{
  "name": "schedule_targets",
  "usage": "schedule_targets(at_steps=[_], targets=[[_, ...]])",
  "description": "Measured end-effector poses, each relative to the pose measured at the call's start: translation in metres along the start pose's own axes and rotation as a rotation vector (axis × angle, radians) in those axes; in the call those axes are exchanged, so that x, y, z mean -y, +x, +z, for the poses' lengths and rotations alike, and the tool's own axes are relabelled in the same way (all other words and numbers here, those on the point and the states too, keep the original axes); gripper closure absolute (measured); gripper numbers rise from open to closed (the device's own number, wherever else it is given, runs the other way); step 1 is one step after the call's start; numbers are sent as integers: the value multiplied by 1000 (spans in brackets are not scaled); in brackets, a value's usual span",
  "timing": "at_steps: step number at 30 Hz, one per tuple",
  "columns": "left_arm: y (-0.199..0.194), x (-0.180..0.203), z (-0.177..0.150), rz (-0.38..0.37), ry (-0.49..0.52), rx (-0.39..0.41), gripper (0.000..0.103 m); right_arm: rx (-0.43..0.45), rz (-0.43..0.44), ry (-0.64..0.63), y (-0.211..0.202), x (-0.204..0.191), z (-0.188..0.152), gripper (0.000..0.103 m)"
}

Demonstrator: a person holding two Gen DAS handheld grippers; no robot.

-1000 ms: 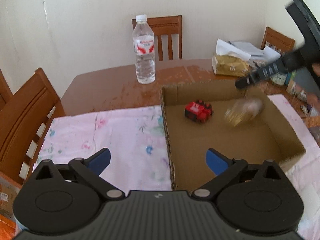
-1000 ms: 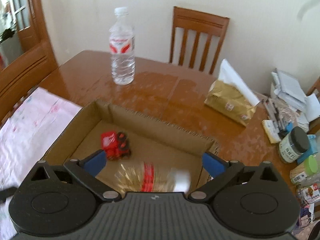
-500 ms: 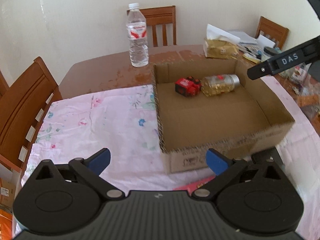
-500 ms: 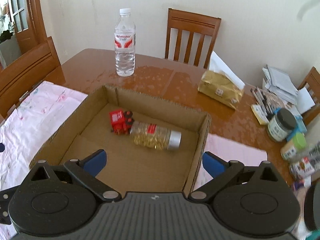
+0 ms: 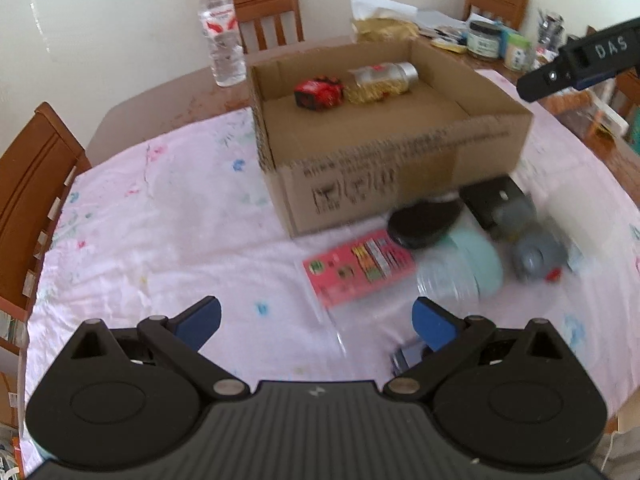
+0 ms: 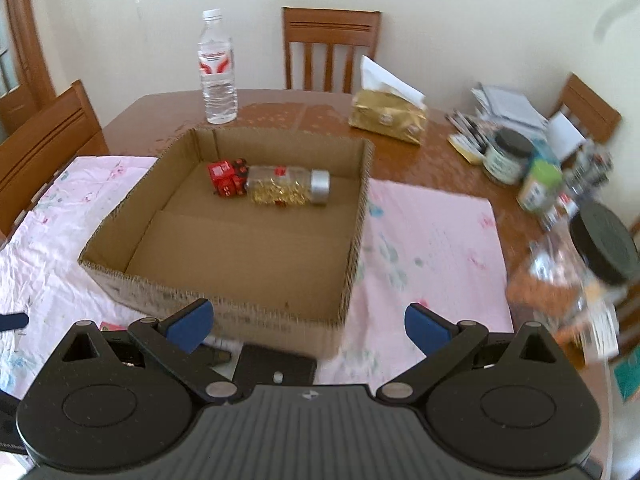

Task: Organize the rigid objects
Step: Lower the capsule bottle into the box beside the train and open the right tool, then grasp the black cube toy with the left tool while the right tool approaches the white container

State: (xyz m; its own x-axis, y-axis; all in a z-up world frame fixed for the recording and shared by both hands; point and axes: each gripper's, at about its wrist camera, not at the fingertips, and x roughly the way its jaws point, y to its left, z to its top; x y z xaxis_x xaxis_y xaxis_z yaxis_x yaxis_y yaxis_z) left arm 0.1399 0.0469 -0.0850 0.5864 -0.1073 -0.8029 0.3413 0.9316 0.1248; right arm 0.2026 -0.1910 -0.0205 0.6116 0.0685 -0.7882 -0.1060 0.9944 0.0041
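Note:
An open cardboard box (image 5: 404, 160) (image 6: 224, 288) stands on the pink cloth. Inside at its far end lie a red toy (image 5: 319, 90) (image 6: 226, 174) and a clear jar of gold bits with a silver cap (image 5: 380, 80) (image 6: 288, 186), touching each other. In front of the box lie a pink packet (image 5: 358, 266), a black lid (image 5: 424, 224), a pale green-capped jar (image 5: 464, 272), a black block (image 5: 496, 202) (image 6: 274, 368) and a grey item (image 5: 536, 254), all blurred. My left gripper (image 5: 316, 316) hangs open above the cloth near the packet. My right gripper (image 6: 308, 318) is open over the box's near wall.
A water bottle (image 5: 222, 30) (image 6: 217, 68) stands behind the box. A gold tissue pack (image 6: 386, 116), jars (image 6: 506, 156) and papers crowd the right side of the wooden table. A black-lidded jar (image 6: 576, 276) is close on the right. Chairs (image 5: 36, 184) ring the table.
Both grippers pulled back and up from the box. The jar, dropped by the right gripper, rolled against the red toy and rests there. Items in front of the box came into view.

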Motion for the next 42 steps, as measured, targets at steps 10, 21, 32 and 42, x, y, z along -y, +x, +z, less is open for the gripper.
schedule_targets(at_steps=[10,21,32,42], targets=[[-16,5,-32,-49,30,-16,2,-48,-56,59,-17,0,-48,0],[-29,29,-42,-36,-87,-18,2,-167,-6,-55,4,11,-82,0],[-9,67,-55,39,-182,-98,2,-230,87,-122,24,21,-107,0],[-5,65,-61,114,-214,-147,2,-240,41,-90,25,71,-113,0]])
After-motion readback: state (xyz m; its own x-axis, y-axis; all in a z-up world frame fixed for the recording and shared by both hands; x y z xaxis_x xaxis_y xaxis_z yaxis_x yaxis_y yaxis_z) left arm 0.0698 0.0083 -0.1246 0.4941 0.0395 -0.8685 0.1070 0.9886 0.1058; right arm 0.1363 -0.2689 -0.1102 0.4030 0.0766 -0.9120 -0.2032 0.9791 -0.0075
